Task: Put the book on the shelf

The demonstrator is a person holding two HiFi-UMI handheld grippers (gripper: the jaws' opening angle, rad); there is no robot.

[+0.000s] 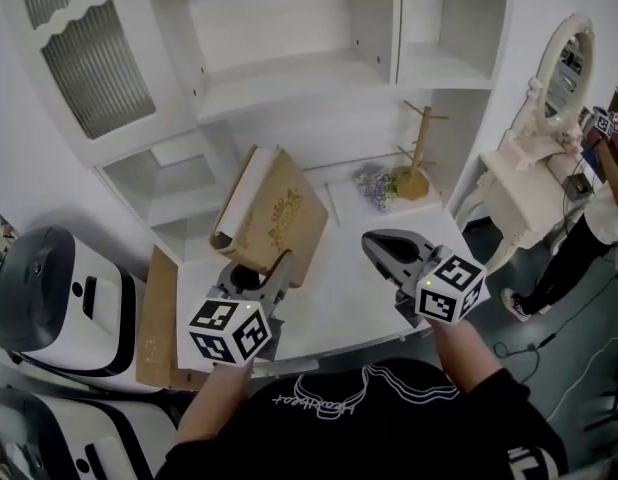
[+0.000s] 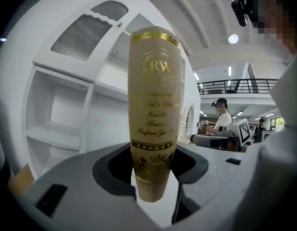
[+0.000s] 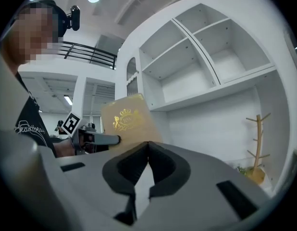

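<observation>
A tan book (image 1: pixel 272 215) with gold print is held upright and tilted above the white desk (image 1: pixel 354 308), its rolled spine to the left. My left gripper (image 1: pixel 272 271) is shut on the book's lower edge. In the left gripper view the spine (image 2: pixel 153 109) stands straight up between the jaws of that gripper (image 2: pixel 153 179). My right gripper (image 1: pixel 374 241) hovers to the right of the book, shut with nothing in it. In the right gripper view its pads meet at the tips of my right gripper (image 3: pixel 147 150), and the book's cover (image 3: pixel 130 121) shows beyond. The white shelf unit (image 1: pixel 289 78) rises behind the desk.
A wooden rack (image 1: pixel 420 156) and a dried flower bunch (image 1: pixel 375 184) stand at the desk's back right. A white vanity with mirror (image 1: pixel 549 118) is at the right, with a person (image 1: pixel 589 233) near it. White machines (image 1: pixel 59 298) and cardboard (image 1: pixel 159 318) sit at the left.
</observation>
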